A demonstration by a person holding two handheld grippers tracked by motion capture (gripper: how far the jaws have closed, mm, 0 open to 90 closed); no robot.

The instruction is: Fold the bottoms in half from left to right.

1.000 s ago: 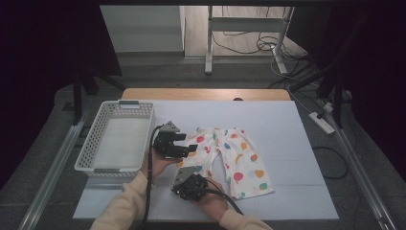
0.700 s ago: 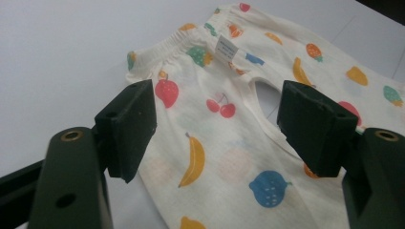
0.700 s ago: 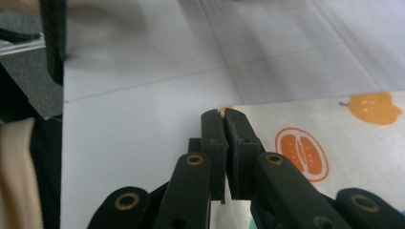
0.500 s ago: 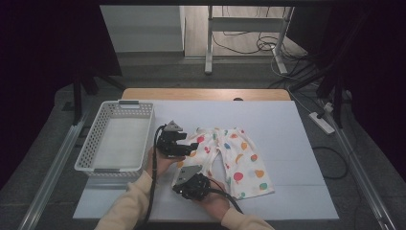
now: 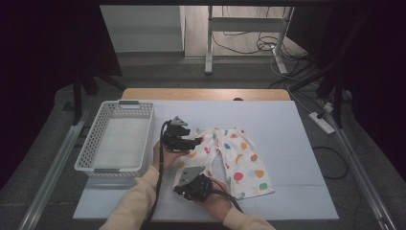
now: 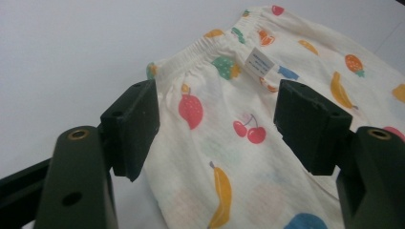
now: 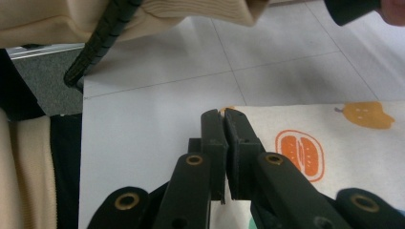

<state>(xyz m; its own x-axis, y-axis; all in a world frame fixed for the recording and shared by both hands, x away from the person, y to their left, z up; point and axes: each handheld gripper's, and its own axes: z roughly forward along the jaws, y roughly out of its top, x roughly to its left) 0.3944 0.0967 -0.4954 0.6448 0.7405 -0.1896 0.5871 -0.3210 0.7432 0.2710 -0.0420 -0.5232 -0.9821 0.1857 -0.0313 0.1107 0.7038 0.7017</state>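
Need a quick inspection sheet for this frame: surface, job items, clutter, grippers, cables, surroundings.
Surface: white table top, wooden edge at the far side.
Job's things: fruit-print shorts lying flat, waistband toward the basket.
Clutter: white basket at the table's left, nothing seen inside it.
Grippers: left gripper open, jaws either side of the waistband, pads not pressing; right gripper shut on the edge of the shorts at a leg.
Cables: a black cable trails from the left gripper along the sleeve; more cables on the floor beyond the table.
Surroundings: dark floor, a metal stand, a power strip at the right.
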